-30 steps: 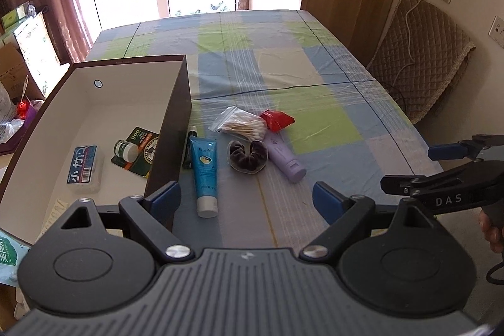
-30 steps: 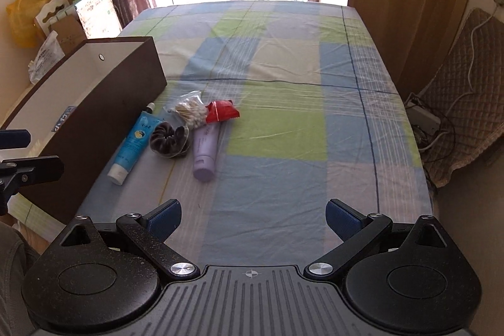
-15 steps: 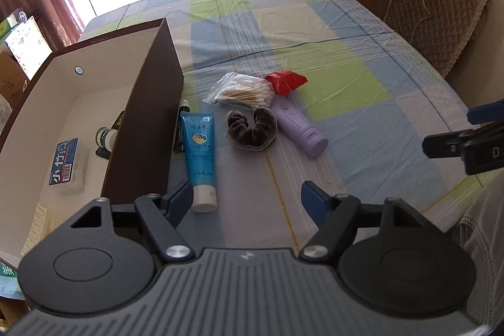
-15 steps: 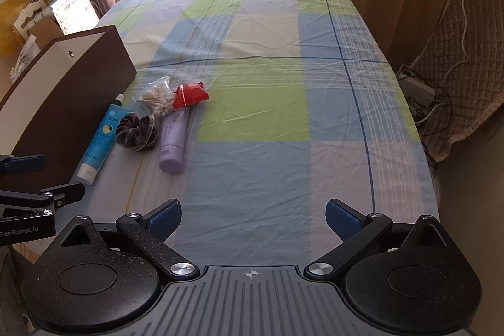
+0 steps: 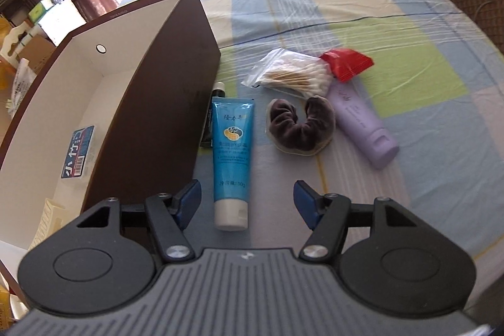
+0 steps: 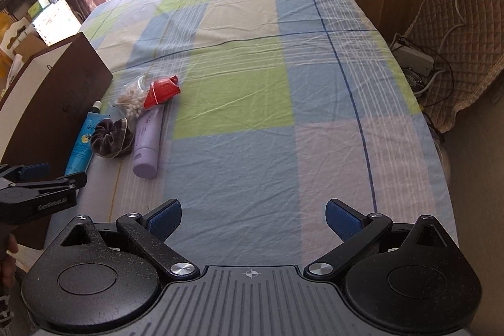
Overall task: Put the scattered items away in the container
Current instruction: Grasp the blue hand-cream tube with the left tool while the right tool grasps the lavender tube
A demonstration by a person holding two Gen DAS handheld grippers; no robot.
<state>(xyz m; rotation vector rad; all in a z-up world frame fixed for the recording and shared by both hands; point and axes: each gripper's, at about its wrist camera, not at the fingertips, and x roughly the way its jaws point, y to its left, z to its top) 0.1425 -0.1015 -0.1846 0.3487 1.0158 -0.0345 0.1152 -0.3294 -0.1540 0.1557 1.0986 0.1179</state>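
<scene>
We are holding the left gripper (image 5: 247,199) spread over the blue tube's (image 5: 232,147) cap, risking scraping the box (image 5: 176,103) wall crowding our left finger.

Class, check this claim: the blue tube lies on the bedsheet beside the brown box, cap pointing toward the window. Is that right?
Not quite. The blue tube does lie on the bedsheet beside the brown box, but its white cap points toward the left tongs, away from the window. The left wrist view shows it.
</scene>
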